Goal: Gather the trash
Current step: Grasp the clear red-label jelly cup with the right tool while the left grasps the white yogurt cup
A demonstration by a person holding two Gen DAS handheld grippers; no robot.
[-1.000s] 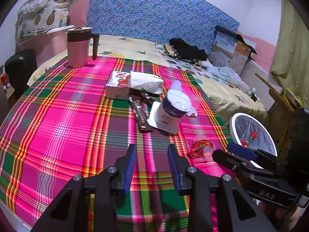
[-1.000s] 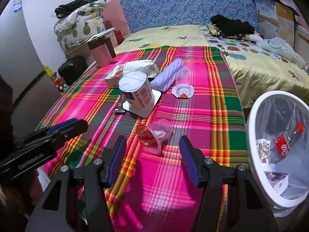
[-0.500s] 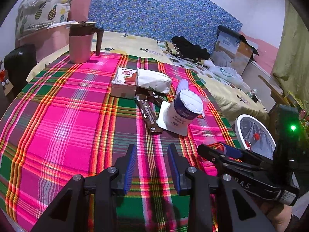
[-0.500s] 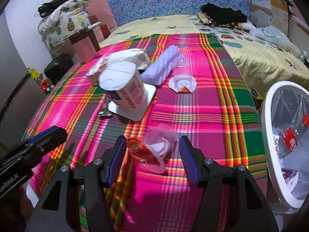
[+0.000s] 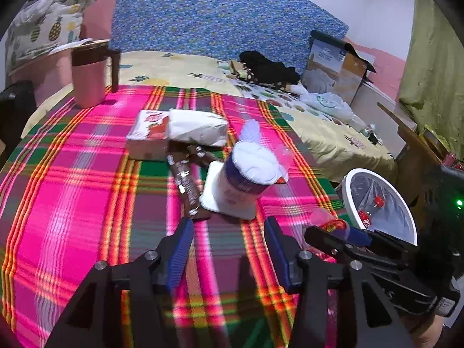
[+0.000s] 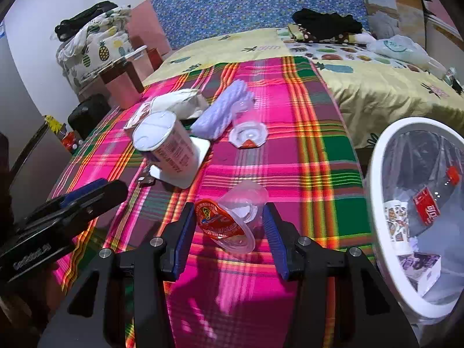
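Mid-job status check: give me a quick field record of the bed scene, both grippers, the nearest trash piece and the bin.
surface: plaid blanket on a bed
right gripper: jaws closing around the clear jelly cup, pads not yet pressing
jelly cup: on its side, red foil lid partly peeled
left gripper: jaws opening, nothing between them
ahead of left gripper: brown snack wrapper, tall yogurt cup tilted on a white square lid
trash bin: white rim, beside the bed on the right, already holds a bottle and packaging
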